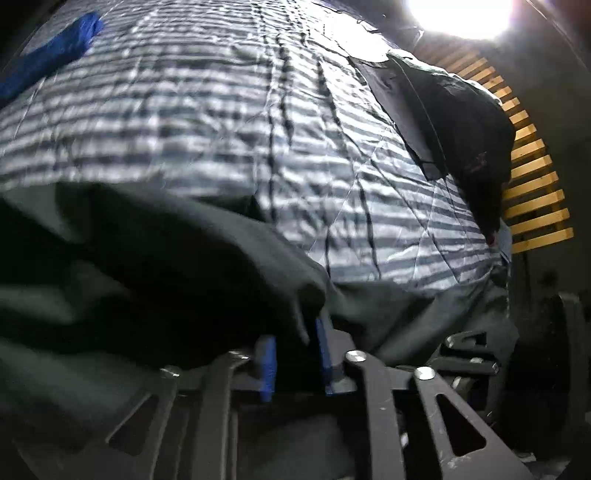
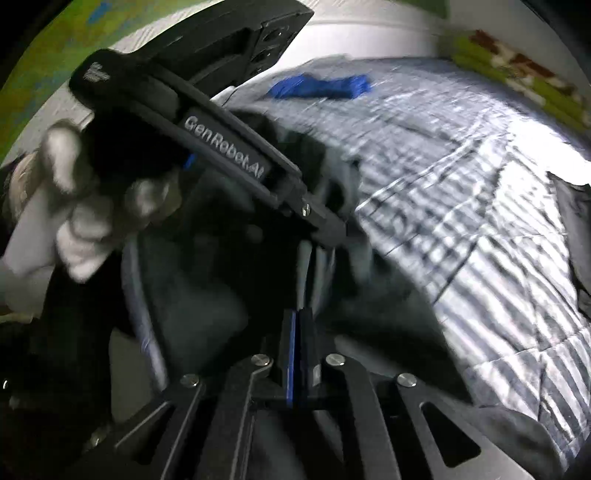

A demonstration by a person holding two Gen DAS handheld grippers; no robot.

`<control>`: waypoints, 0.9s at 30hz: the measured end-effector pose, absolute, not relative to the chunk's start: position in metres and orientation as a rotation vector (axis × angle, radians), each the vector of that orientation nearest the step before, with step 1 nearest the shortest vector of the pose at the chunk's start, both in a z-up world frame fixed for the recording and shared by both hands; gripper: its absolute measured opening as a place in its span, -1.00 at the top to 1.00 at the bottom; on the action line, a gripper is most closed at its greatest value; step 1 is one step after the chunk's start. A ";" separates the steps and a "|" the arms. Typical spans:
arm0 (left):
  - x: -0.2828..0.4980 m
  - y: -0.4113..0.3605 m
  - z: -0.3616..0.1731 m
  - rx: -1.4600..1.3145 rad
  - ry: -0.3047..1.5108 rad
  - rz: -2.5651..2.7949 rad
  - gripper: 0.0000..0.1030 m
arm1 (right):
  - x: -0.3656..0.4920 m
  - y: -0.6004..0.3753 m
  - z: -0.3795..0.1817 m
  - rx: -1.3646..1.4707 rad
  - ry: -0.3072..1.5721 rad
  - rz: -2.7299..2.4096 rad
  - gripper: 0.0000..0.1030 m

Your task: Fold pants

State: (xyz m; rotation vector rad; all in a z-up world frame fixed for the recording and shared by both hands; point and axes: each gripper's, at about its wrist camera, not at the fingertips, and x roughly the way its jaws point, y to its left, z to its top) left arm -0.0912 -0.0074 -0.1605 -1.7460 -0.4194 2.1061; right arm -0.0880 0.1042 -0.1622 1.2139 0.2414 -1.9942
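Note:
Dark pants (image 1: 155,266) lie bunched on a striped quilt (image 1: 221,110) and fill the lower left of the left wrist view. My left gripper (image 1: 295,343) has its blue pads (image 1: 267,365) closed on a hanging fold of that cloth. In the right wrist view the pants (image 2: 207,288) spread under both tools. My right gripper (image 2: 297,328) is shut, its pads together on a thin edge of the pants that runs up from them. A white-gloved hand (image 2: 74,206) holds the left tool's black body (image 2: 229,147), whose tip is buried in the cloth.
A blue cloth (image 1: 48,55) (image 2: 321,86) lies at the quilt's far side. Another dark garment (image 1: 461,122) (image 2: 576,221) rests near the bed's edge, beside wooden slats (image 1: 532,184). A bright light (image 1: 458,14) glares at the top.

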 end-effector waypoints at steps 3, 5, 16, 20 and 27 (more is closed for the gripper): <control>-0.079 -0.021 -0.162 -1.718 -0.476 2.096 0.80 | -0.104 0.126 -0.148 1.245 0.082 -1.942 0.67; -0.070 -0.028 -0.163 -1.691 -0.524 2.084 0.82 | -0.128 0.146 -0.136 1.261 -0.107 -1.931 0.58; -0.040 -0.048 -0.166 -1.640 -0.591 2.055 0.82 | -0.198 0.098 -0.165 1.465 -0.432 -1.576 0.43; -0.030 -0.055 -0.163 -1.626 -0.560 2.072 0.82 | -0.195 0.081 -0.189 1.562 -0.428 -1.557 0.31; -0.032 -0.062 -0.175 -1.667 -0.562 2.038 0.88 | -0.220 0.105 -0.198 1.571 -0.590 -1.611 0.26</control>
